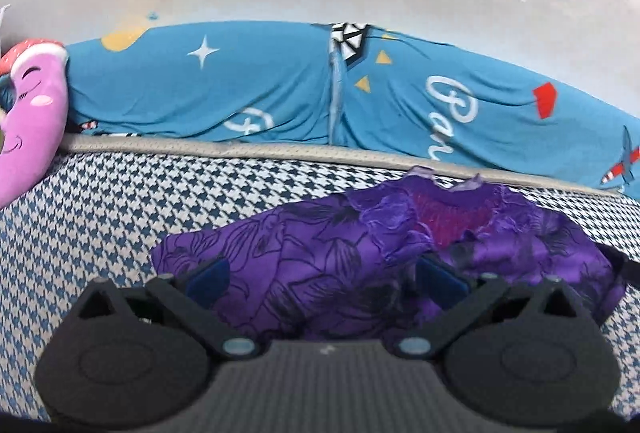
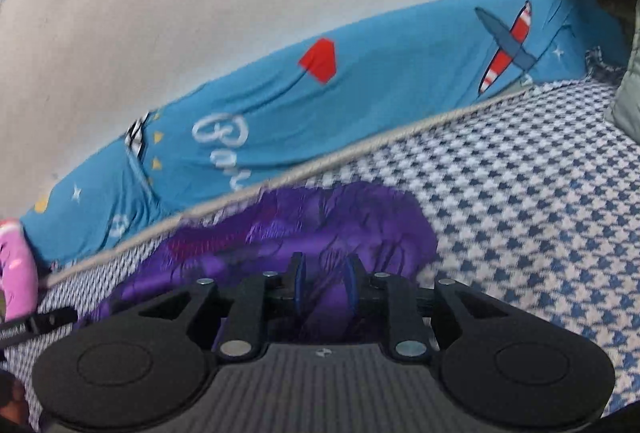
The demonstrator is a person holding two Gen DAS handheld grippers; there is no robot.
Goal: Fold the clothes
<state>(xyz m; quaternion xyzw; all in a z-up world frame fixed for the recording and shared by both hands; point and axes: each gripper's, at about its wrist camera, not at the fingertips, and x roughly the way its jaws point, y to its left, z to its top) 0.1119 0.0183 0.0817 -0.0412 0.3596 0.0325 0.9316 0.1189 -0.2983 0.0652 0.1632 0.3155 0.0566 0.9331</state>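
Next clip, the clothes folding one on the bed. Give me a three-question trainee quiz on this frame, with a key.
1. True or false: the left gripper has its fingers spread wide, with the purple garment between them.
2. What lies along the wall behind the garment? A) a wooden shelf B) a blue printed bolster C) a laundry basket
3. Fill in: the garment lies on a blue and white ______ bed cover.

Key
1. True.
2. B.
3. Houndstooth. In the right wrist view, the right gripper has its fingers nearly together, with purple fabric between them.
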